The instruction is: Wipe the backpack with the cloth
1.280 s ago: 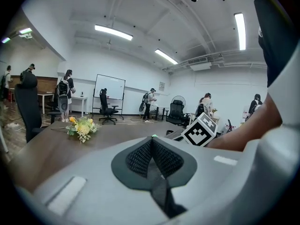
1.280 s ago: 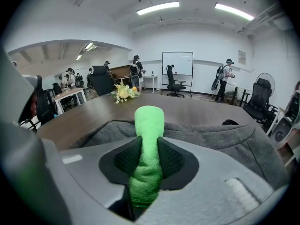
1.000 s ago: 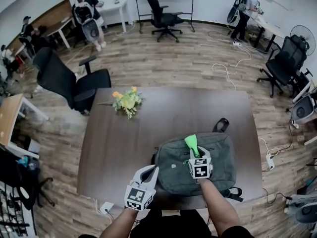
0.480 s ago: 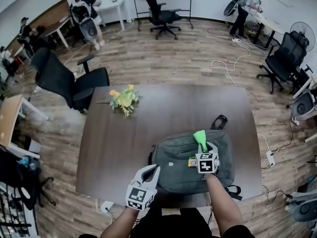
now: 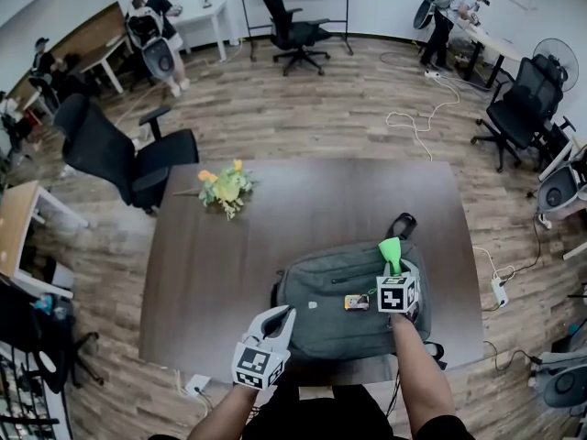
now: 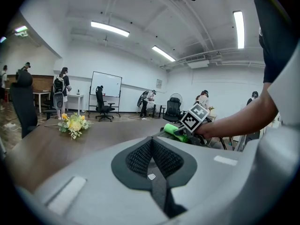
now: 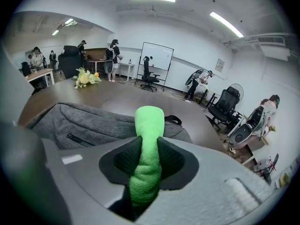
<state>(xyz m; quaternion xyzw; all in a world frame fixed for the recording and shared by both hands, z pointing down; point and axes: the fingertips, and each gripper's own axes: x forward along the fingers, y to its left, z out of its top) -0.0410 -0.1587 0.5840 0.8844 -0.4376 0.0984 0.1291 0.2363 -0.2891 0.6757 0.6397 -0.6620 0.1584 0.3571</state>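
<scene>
A grey backpack (image 5: 344,301) lies flat on the dark wooden table (image 5: 238,246), near its front edge; it also shows in the right gripper view (image 7: 89,121). My right gripper (image 5: 395,266) is shut on a rolled green cloth (image 5: 392,251) over the backpack's right part; the cloth (image 7: 147,149) sticks out between the jaws. In the left gripper view the cloth (image 6: 174,129) shows at the right. My left gripper (image 5: 282,317) hovers at the backpack's front-left corner, jaws shut with nothing between them (image 6: 151,159).
A bunch of yellow flowers (image 5: 223,187) lies on the table's far left. A small orange tag (image 5: 356,302) sits on the backpack. Black office chairs (image 5: 124,154) stand around the table. People stand at the room's far side. Cables (image 5: 413,117) run over the floor.
My right gripper has moved to the right across the backpack with the green cloth. The left gripper has barely moved.
</scene>
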